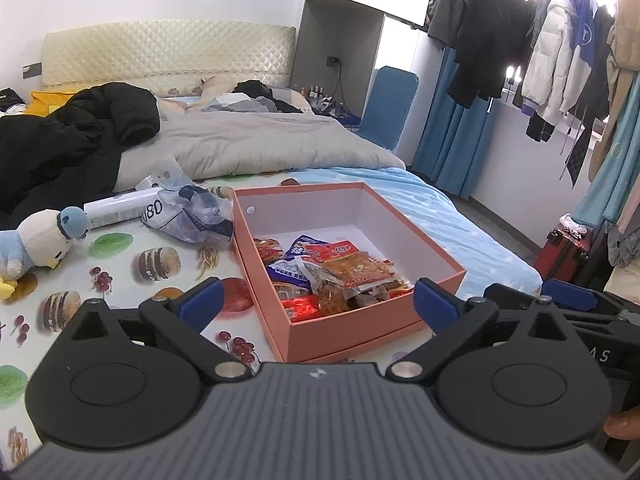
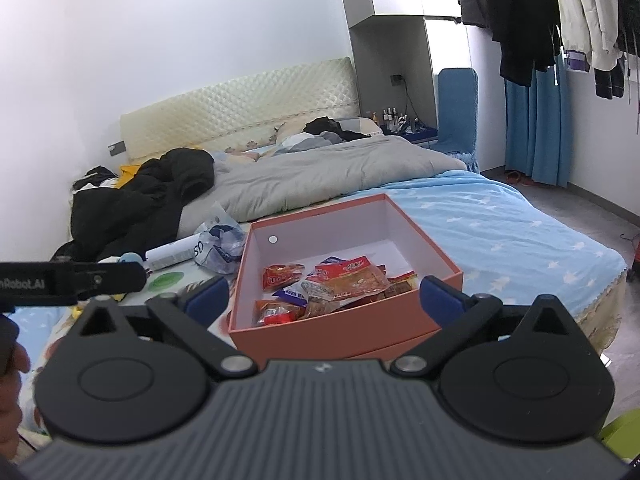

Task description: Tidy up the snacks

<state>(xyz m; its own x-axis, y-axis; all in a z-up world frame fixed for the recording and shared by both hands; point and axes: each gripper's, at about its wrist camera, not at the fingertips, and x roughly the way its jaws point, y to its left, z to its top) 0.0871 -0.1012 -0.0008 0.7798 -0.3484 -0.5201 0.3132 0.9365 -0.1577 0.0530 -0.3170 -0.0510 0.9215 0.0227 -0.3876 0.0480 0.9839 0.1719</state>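
A: Salmon-pink cardboard, that is the open box [image 1: 352,332] on the bed, straight ahead of the left claw [image 1: 316,300], whose blue fingertips [image 1: 200,298] stand wide apart with nothing between them.

B: And the snacks?

A: The snack packets [image 1: 332,272] lie heaped in the box's near half, just beyond the gap between the fingertips. Red, orange and blue wrappers, overlapping. The far half shows bare white lining.

B: What sits off to the side?

A: Ahead and to the left of the claw, a crumpled plastic bag [image 1: 196,216] lies just beside the box's far-left corner, with a white tube [image 1: 116,210] next to it. Further left, a plush toy [image 1: 40,240] lies on the food-print sheet [image 1: 120,280]. A black jacket [image 1: 72,136] is heaped well beyond.

B: Now the right wrist view?

A: The right claw [image 2: 324,300] is likewise spread wide and empty. The box [image 2: 320,332] is directly ahead, its near wall between the fingertips [image 2: 440,296]. The packets [image 2: 332,288] lie inside, close to that near wall. The plastic bag [image 2: 220,246] is beyond the left fingertip, beside the box's far-left corner. The other claw's black body [image 2: 72,280] juts in from the left edge.
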